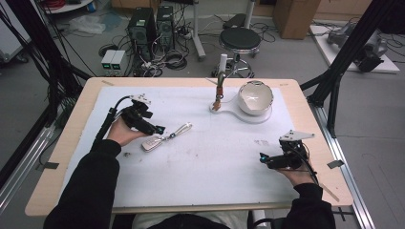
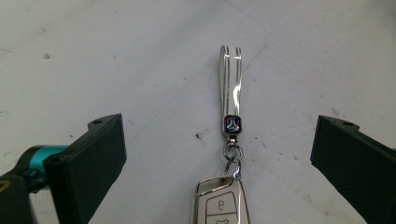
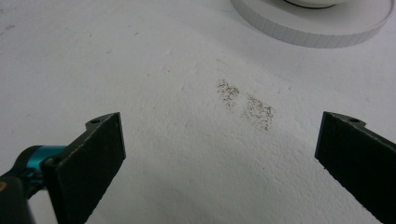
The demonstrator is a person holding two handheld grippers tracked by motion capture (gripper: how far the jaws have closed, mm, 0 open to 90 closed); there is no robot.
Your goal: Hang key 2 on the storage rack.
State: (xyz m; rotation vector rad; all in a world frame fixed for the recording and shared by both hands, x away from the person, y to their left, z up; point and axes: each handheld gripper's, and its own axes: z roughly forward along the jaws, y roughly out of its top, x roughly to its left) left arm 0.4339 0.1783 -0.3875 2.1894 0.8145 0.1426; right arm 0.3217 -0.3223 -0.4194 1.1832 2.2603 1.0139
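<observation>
A white car key fob (image 1: 152,143) (image 2: 220,203) lies on the white mat, joined by a small ring to a white strap (image 1: 179,130) (image 2: 230,88) with a dark badge. My left gripper (image 1: 160,129) (image 2: 217,158) hovers open over it, jaws wide on either side of the ring and strap, touching nothing. My right gripper (image 1: 262,156) (image 3: 219,158) stands open at the right of the mat with bare mat between its jaws.
A white base (image 1: 241,116) (image 3: 317,28) at the back holds a shiny bowl (image 1: 256,97) and a small stand with a brown piece (image 1: 219,93). Grey smudges (image 3: 245,105) mark the mat. The table edge (image 1: 191,207) runs along the front.
</observation>
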